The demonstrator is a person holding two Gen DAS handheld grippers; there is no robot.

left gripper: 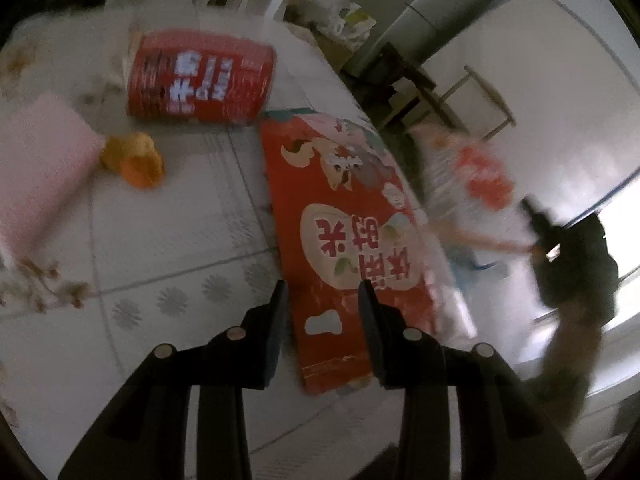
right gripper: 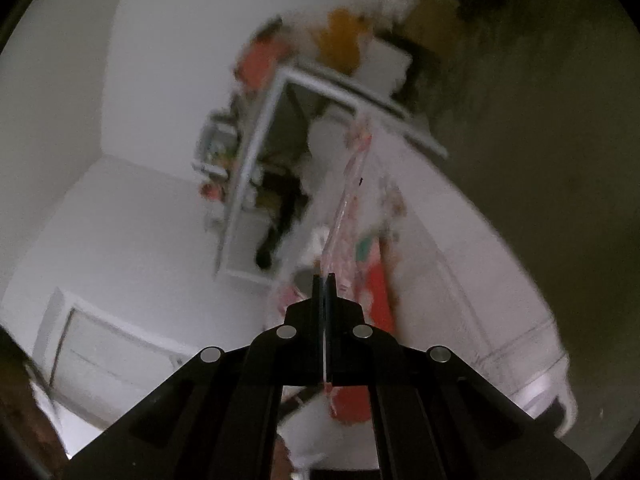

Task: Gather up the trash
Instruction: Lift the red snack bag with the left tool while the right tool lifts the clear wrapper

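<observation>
Two tools in play. Your right tool (right gripper: 324,277) is clamped on the edge of a thin clear-and-red wrapper (right gripper: 352,200), which stands up toward 12 o'clock from the tips in the right wrist view. In the left wrist view the same wrapper (left gripper: 472,176) shows blurred at 3 o'clock, off the edge of the surface (left gripper: 180,220). Your left tool (left gripper: 323,286) is partly open with nothing between its fingers; it points at the near end of a flat red snack bag (left gripper: 340,216) lying on the surface.

Progress, as a judgement: one piece is lifted, none is seen binned, and no bin is visible in either view. Most of the job looks to be ahead.

Left on the surface: the red snack bag at centre, a red packet with white lettering (left gripper: 200,76) at 11 o'clock, an orange crumpled scrap (left gripper: 134,158) at 10 o'clock.

Also present: a pink textured sheet (left gripper: 40,168) at 9 o'clock, whether trash or not I cannot tell. Nothing blocks the left tool's line to the snack bag.
</observation>
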